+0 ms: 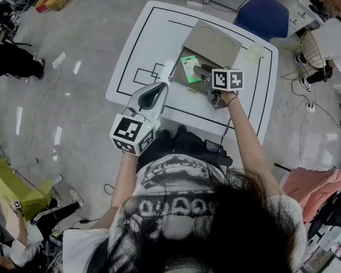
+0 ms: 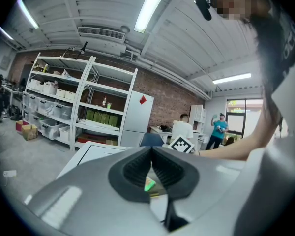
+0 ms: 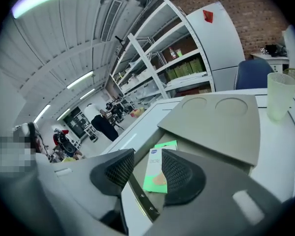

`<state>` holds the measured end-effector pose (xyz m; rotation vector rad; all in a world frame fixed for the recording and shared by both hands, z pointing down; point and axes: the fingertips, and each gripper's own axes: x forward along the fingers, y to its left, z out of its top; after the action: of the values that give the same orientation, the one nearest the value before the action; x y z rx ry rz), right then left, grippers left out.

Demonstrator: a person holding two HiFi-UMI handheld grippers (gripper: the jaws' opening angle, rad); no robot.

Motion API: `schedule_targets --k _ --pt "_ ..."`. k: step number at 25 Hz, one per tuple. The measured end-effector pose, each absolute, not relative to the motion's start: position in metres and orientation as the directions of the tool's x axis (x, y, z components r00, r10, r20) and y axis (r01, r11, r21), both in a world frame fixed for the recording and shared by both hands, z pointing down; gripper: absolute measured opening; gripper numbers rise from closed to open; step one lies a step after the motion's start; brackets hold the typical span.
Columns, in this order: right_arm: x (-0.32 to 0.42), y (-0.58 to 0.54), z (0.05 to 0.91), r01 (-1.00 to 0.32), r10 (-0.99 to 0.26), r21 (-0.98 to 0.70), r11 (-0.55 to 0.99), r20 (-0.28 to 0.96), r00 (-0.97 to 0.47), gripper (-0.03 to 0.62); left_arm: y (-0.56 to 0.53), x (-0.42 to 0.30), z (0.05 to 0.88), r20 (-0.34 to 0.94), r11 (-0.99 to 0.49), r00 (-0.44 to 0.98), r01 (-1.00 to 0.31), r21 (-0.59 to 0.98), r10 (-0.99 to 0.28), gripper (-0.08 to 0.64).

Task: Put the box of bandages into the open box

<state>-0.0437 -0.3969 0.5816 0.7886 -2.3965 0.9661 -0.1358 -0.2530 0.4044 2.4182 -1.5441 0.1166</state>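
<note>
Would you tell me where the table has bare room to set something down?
The widest bare patch is the table's left half, between the open box and the left edge. A narrower strip lies right of the box, this side of the cup. It is crowded inside the box, where the bandage box lies under the right gripper.

Both tools are pale grey plastic shells with black ribbed pads (image 2: 135, 171): left tool (image 1: 161, 87), right tool (image 3: 147, 156). Each one's got a white cube (image 1: 132, 134) with black square markers on it. Person's in a short-sleeved white tee (image 1: 176, 209) with a black graphic print, dark trousers (image 1: 182, 144), and a thin black band (image 1: 232, 100) on the right wrist.
</note>
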Motion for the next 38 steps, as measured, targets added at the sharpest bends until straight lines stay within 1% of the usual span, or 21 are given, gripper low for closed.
schedule_targets --k 7,13,15,18,25,27,32,38 --pt "-0.035 -0.372 0.521 -0.618 -0.426 -0.475 0.626 0.455 -0.782 0.153 -0.252 -0.128 0.403 0.210 -0.432 0.465 -0.882 0.186 -0.860 0.000" --pt "-0.035 -0.333 0.473 -0.603 -0.471 -0.413 0.682 0.383 -0.795 0.153 -0.246 -0.121 0.403 0.209 -0.477 0.509 -0.859 0.186 -0.835 0.000" --pt "-0.034 -0.321 0.459 -0.605 -0.497 -0.412 0.681 0.347 -0.795 0.152 -0.245 -0.118 0.403 0.208 -0.497 0.529 -0.847 0.186 -0.823 0.000" --pt "-0.031 -0.305 0.442 -0.621 -0.541 -0.415 0.665 0.306 -0.783 0.132 -0.242 -0.114 0.403 0.209 -0.527 0.558 -0.829 0.186 -0.803 0.000" --pt "-0.022 -0.266 0.429 -0.682 -0.623 -0.408 0.607 0.288 -0.727 0.107 -0.232 -0.106 0.404 0.214 -0.591 0.620 -0.784 0.191 -0.755 0.000" --pt "-0.021 -0.256 0.430 -0.692 -0.638 -0.416 0.590 0.287 -0.715 0.092 -0.228 -0.105 0.406 0.216 -0.606 0.636 -0.771 0.195 -0.741 0.000" --pt "-0.023 -0.237 0.432 -0.714 -0.664 -0.422 0.558 0.289 -0.690 0.060 -0.219 -0.102 0.411 0.222 -0.639 0.671 -0.742 0.202 -0.708 0.000" --pt "-0.025 -0.220 0.430 -0.723 -0.675 -0.419 0.549 0.287 -0.679 0.044 -0.209 -0.098 0.414 0.222 -0.665 0.697 -0.717 0.209 -0.681 0.000"
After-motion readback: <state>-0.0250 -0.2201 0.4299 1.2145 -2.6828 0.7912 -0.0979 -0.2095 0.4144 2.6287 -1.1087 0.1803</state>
